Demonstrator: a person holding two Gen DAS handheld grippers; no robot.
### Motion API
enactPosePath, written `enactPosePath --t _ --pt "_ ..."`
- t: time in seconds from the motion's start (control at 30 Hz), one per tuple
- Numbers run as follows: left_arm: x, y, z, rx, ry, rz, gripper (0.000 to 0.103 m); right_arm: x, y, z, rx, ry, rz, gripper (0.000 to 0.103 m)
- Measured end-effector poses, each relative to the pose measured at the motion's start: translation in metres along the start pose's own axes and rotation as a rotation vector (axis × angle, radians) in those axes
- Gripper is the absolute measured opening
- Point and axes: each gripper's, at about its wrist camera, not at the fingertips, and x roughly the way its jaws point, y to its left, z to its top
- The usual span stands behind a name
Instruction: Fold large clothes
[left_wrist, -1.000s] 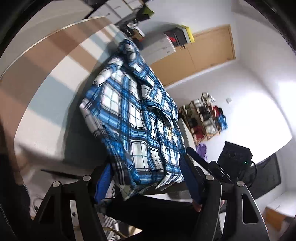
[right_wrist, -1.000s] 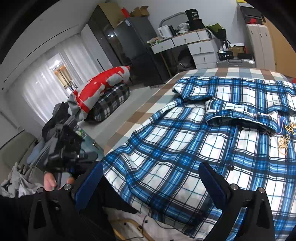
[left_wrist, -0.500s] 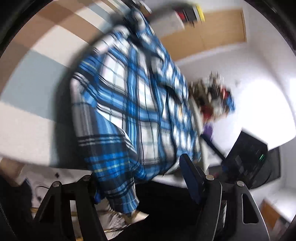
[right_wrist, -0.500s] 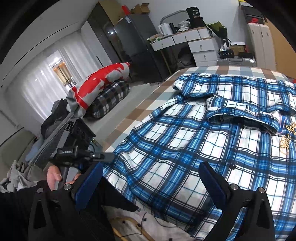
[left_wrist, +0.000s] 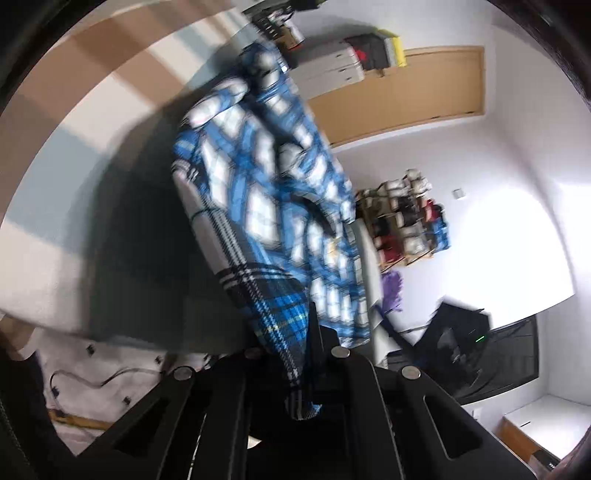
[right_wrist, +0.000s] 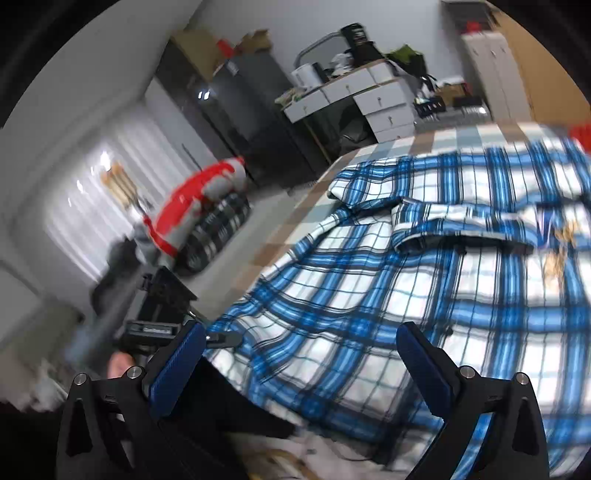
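A blue, white and black plaid shirt lies spread on a table with a checked cloth. In the left wrist view my left gripper is shut on the shirt's near hem corner, which hangs pinched between the jaws and is lifted off the table. In the right wrist view my right gripper is open and empty just above the shirt's near hem; the left gripper shows there at the shirt's left corner.
A white desk with drawers and a dark fridge stand beyond the table. A red and plaid bundle lies on the floor at left. A wooden door and a cluttered shoe rack stand behind.
My left gripper has closed on the shirt's near corner and lifted it. My right gripper stayed open and moved slightly forward over the hem.
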Motion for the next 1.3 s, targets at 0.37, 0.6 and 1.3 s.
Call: enactPosePath --t 0.37,0.6,1.3 --pt "0.016 -0.032 0.016 0.005 0.061 -0.104 0.002 0.043 0.008 -0.120 0.608 -0.069 0.468 0.103" --pt "0.008 -0.032 0.023 -0.025 0.076 -0.226 0.002 0.111 -0.002 -0.121 0.826 -0.140 0.597 0.103" --pt "0.001 -0.044 0.038 -0.002 0.079 -0.300 0.002 0.036 -0.072 -0.117 0.960 -0.592 0.251 0.103"
